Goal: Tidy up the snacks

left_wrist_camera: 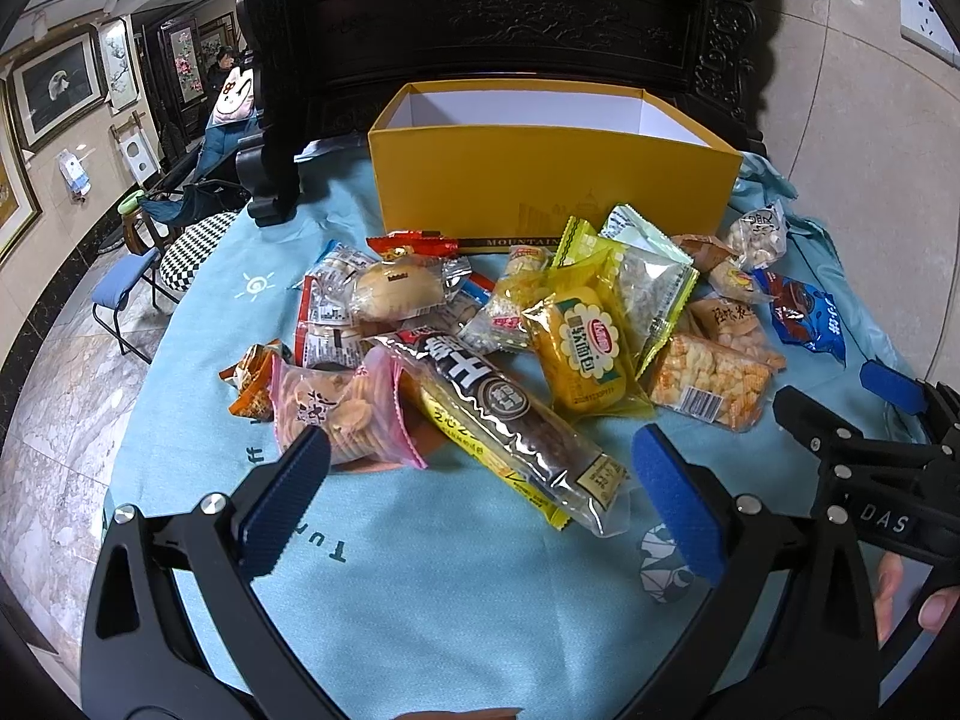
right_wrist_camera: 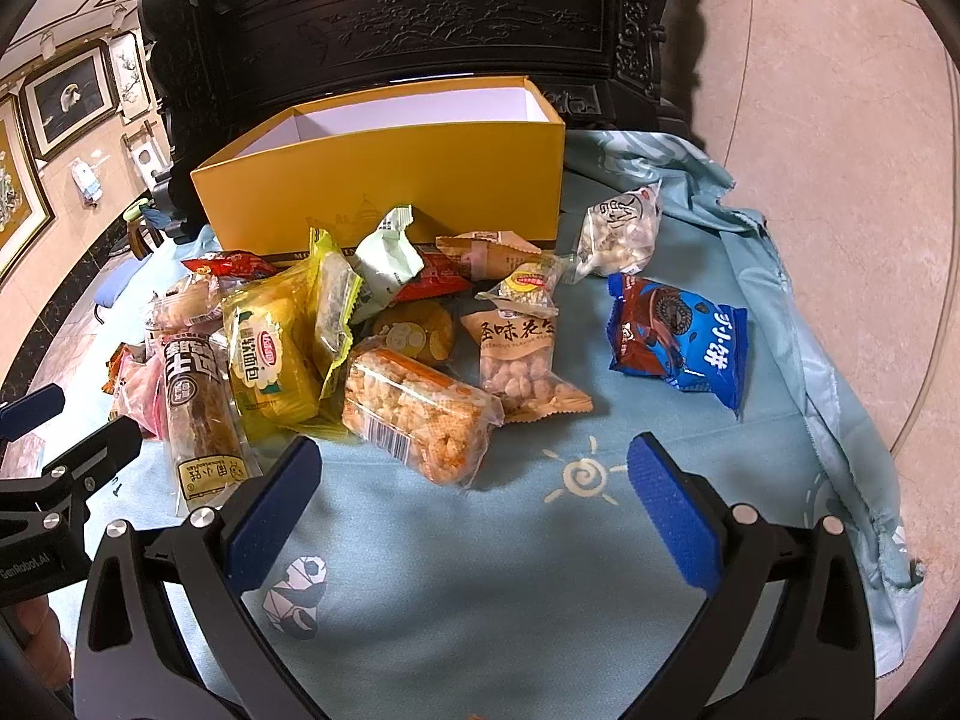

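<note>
A big pile of snacks lies on the light blue cloth, just in front of the yellow box, which stands open at the far side. The left gripper has its jaws wide apart, near the long dark bread pack. The right gripper is wide apart too, holding nothing, near the orange rice cracker pack. A blue cookie bag lies apart on the right.

A light blue cloth covers the worktop; dark carved wooden furniture stands behind; framed pictures hang left.
</note>
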A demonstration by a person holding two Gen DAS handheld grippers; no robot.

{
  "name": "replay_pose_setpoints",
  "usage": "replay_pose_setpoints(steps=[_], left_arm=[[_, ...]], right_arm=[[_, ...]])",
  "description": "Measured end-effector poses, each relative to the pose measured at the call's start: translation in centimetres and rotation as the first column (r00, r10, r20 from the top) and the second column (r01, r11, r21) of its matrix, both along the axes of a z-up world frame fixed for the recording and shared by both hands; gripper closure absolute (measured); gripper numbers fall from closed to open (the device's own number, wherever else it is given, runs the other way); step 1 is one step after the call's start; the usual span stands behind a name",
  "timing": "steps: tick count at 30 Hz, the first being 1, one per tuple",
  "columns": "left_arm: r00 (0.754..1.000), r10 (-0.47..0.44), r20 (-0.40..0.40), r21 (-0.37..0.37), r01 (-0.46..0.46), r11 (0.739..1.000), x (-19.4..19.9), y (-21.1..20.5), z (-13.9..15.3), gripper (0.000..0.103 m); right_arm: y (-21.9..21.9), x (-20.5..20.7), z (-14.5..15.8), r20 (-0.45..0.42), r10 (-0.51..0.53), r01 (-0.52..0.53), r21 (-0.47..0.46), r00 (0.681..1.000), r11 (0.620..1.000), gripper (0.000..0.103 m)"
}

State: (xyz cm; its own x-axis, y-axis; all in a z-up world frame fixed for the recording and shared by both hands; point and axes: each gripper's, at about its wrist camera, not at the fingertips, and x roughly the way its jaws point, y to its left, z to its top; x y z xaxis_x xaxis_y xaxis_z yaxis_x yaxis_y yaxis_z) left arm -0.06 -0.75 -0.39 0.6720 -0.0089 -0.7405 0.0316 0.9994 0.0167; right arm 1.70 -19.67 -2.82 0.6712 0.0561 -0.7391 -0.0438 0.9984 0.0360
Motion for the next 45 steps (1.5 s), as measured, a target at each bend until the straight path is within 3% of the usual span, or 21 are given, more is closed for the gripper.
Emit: replay_pose_setpoints(steps=[29,39,45], left_arm=[[1.000,-0.011,-0.010,0.009,0.012,1.000,0.2,-0.5,-0.6,0.002],[0.999,-0.024,-0.020,0.011,0.025,1.000,0.9,-0.4,-1.2,0.002],[0.998,-0.029,-0.046,0.021,0.030,0.999,2.1,-0.2,-2.1,0.002]], right_arm=[[-0.6,0.1,-0.4,-0.004,-0.002,0.002,0.000,1.000,1.000,0.001],[-1.0,0.8,-0.1,0.025,0.053,-0.050,-0.102,0.998,0.994,0.001],[0.2,2.1,-1.4,0.014,0.147,-0.144,-0.145,0.989,0.979,0.001]])
